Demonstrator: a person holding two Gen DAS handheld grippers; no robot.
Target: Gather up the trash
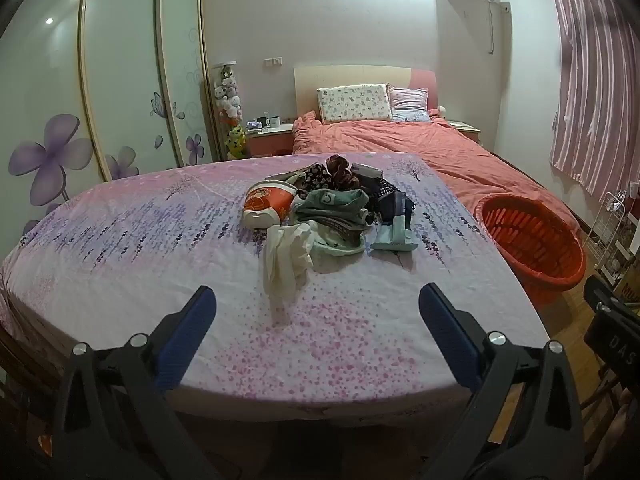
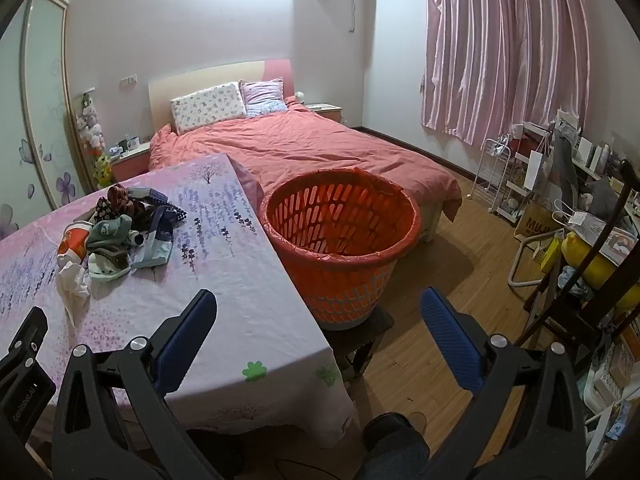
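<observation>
So far nothing has been picked up, by the look of it; this reads as the opening step, with the approach yet to be made.

Left wrist view: the left claw (image 1: 318, 304) hangs above the near part of the counter (image 1: 120, 264), its blue pads spread as wide as they go and nothing between them. The pile of trash (image 1: 328, 208) sits mid-counter at twelve o'clock from the claw. Its nearest piece is a crumpled white wrapper (image 1: 286, 260), trailing toward the claw. Behind that, at eleven o'clock, lies a tipped red-and-white paper cup (image 1: 268, 204); at one o'clock, a pale blue packet (image 1: 394, 238). Mixed cloth-like scraps make up the rest. The orange basket (image 1: 532, 240) stands off the counter's edge at two o'clock.

Right wrist view: the right claw (image 2: 318, 306) is likewise fully spread and empty, poised over the counter's near corner (image 2: 248, 320). The basket (image 2: 340, 216), lined with an orange bag, stands at twelve o'clock, just beside the counter and seemingly raised on a dark stool (image 2: 360, 336). The pile (image 2: 120, 232) lies at ten o'clock.

Next, I judge, one claw should go forward and down onto the white wrapper, close on it, then carry it over to the basket.
</observation>
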